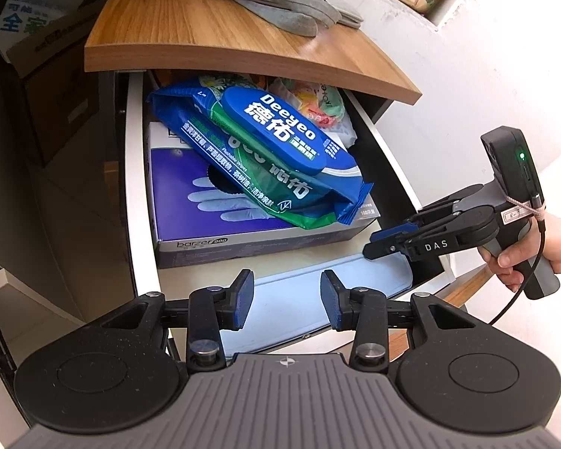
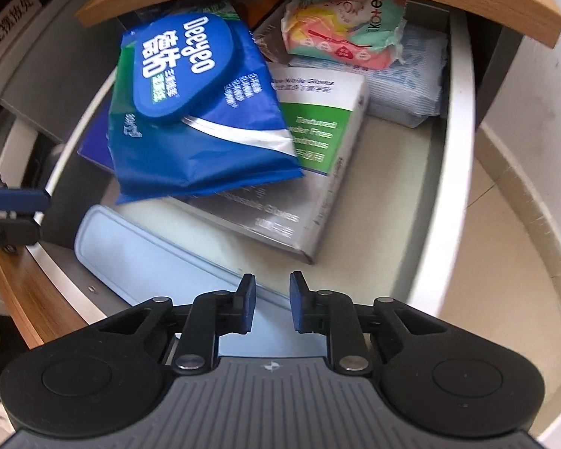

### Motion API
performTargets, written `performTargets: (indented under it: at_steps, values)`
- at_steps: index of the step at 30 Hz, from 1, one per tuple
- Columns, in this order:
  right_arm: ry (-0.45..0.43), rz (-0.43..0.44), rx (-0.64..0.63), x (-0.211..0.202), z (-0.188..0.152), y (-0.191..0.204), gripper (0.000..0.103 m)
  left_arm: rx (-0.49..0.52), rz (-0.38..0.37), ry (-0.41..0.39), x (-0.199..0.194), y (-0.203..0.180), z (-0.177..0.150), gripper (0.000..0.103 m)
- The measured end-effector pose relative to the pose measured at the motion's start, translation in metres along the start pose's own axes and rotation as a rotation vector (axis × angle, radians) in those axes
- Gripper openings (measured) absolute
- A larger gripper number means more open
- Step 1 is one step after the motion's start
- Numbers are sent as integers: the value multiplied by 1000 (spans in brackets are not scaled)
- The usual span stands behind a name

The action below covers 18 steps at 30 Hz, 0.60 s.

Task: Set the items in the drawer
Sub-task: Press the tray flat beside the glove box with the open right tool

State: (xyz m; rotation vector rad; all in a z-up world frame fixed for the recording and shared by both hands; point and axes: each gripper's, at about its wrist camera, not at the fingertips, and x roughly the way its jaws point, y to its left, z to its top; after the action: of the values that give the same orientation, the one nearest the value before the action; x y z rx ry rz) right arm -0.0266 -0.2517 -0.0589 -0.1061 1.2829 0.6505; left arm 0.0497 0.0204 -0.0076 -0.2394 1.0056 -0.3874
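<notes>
Under the wooden top (image 1: 220, 37) of the cabinet, a white drawer (image 1: 138, 187) stands pulled out and full. Uppermost lies a blue pack of wipes (image 1: 265, 149) with a lid marked "Deeyeo" and Chinese characters, plus small print "Flushable Wipes". It rests tilted on a glove box (image 1: 243, 224) printed with a pale hand and "barzer 900" on its front edge; from the right wrist view its side reads "Nitrile Gloves" and "Powder Free". Behind, at the back right, sits a pastel "Kotex" packet (image 2: 344, 26) on a pale blue-and-white pack (image 2: 407, 86). A light blue flat case (image 1: 318, 292) lies at the drawer's front, just beside the glove box. The left tool (image 1: 287, 301) hovers over this case, spread apart and grasping nothing. The right tool (image 2: 272, 308), marked "DAS" on its side and held by a hand (image 1: 535, 258), hangs over the case's right end, its fingers parted and empty. Grey gloves (image 1: 280, 7) lie on the wooden top.
</notes>
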Motion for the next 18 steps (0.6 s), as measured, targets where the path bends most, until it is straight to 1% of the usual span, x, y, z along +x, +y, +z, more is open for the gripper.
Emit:
performTargets:
  at_steps: [3,5,6,7,10,11,13,14,15,16,18]
  values:
    - [-4,5,5,2,3,5,22,2,2,2,0,0,0,43]
    - [-8,-22,11,0,3,8,23,3,2,1,-1,0,0,43]
    - [-15,-37,15,-2,2,9,28,4,0,-1,-1,-1,0,43]
    - [-22,-53,18,-4,1,9,40,4,-1,-2,-1,-1,0,43]
    - [-30,-76,57,-10,-1,9,59,5,-8,-6,0,-1,1,47]
    - [-28,-80,80,-12,-3,9,61,8,-10,-7,1,-1,1,48]
    - [-20,-85,115,-13,-6,10,71,16,-14,-9,2,-2,0,48]
    - [-16,-94,127,-14,-9,11,72,19,-15,-9,2,-2,0,49]
    - [-13,-111,136,-14,-11,13,75,19,-19,-9,3,-1,0,49]
    - [-9,-131,144,-13,-12,15,80,19,-25,-10,2,-1,-1,49]
    - [1,-156,164,-10,-15,19,85,18,-37,-12,2,1,-2,49]
